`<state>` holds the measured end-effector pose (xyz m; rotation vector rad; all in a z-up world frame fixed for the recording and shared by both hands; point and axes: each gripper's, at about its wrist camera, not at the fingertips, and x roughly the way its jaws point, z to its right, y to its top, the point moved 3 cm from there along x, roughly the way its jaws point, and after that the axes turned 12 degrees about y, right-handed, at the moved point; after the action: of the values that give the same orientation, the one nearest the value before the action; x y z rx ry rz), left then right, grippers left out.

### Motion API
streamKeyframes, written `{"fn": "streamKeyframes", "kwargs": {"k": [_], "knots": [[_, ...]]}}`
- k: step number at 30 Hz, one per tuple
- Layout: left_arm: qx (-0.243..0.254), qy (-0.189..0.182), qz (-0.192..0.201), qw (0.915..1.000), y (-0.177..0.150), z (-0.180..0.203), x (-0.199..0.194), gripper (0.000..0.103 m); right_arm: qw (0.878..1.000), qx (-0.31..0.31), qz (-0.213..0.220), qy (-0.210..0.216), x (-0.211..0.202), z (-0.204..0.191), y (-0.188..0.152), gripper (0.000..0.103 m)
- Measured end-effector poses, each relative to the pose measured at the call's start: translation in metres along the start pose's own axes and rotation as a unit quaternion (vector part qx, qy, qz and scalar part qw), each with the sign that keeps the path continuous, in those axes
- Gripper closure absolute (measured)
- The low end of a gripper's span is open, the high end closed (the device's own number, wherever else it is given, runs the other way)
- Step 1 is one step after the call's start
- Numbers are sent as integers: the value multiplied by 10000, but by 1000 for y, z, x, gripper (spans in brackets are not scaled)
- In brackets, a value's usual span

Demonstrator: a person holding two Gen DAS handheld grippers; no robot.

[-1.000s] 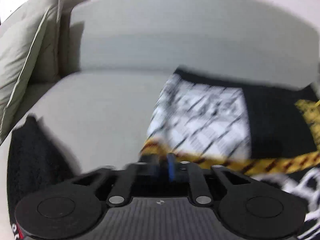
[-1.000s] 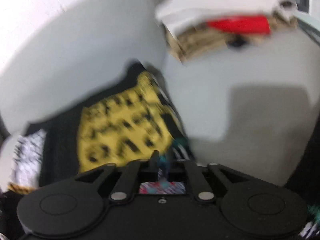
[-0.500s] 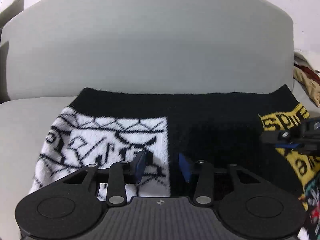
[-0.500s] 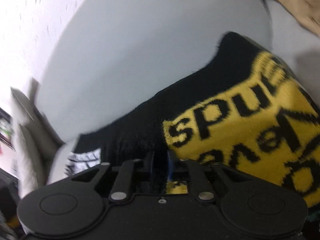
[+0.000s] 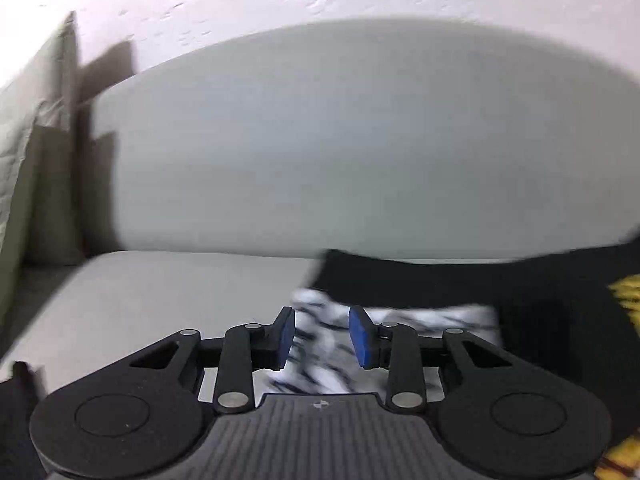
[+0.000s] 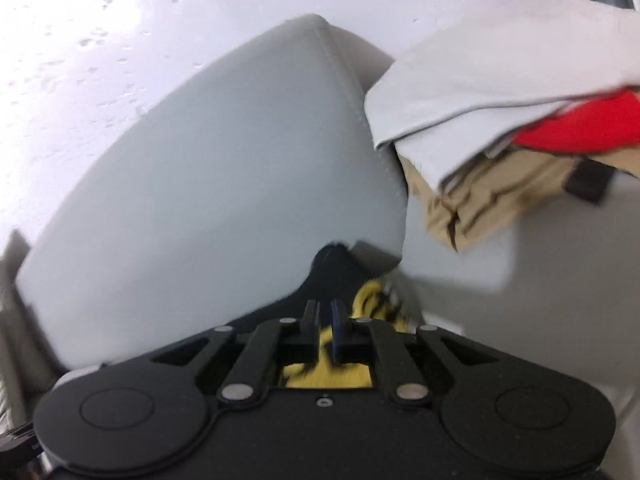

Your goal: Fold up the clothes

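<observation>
Our left gripper [image 5: 322, 334] hangs with jaws apart above the sweater [image 5: 420, 284] lying on the sofa [image 5: 320, 160] from 6 toward 3 o'clock, while our right gripper [image 6: 325, 326] pinches the sweater's yellow part, a clothes pile [image 6: 500, 120] at 2 o'clock.

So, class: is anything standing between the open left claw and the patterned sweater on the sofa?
Nothing visible does. The left claw is open, and the sweater lies straight ahead between and beyond its fingers on the sofa seat. Whether the pads touch the cloth is blurred.
</observation>
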<state>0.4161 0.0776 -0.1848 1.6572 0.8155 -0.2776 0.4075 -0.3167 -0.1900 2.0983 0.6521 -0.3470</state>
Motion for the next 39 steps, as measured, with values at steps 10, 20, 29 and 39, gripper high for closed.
{"fn": "streamKeyframes", "kwargs": {"k": [10, 20, 29, 39], "knots": [[-335, -7, -978, 9946, 0, -29, 16, 59, 9938, 702, -88, -855, 8, 32, -6, 103], [57, -382, -95, 9992, -30, -108, -181, 62, 9990, 122, 299, -302, -211, -63, 3, 80], [-3, -700, -133, 9975, -89, -138, -292, 51, 9974, -645, 282, 167, -334, -127, -42, 41], [979, -974, -847, 9868, -166, -71, -286, 78, 9841, -833, -1567, 26, -281, -132, -178, 87]]}}
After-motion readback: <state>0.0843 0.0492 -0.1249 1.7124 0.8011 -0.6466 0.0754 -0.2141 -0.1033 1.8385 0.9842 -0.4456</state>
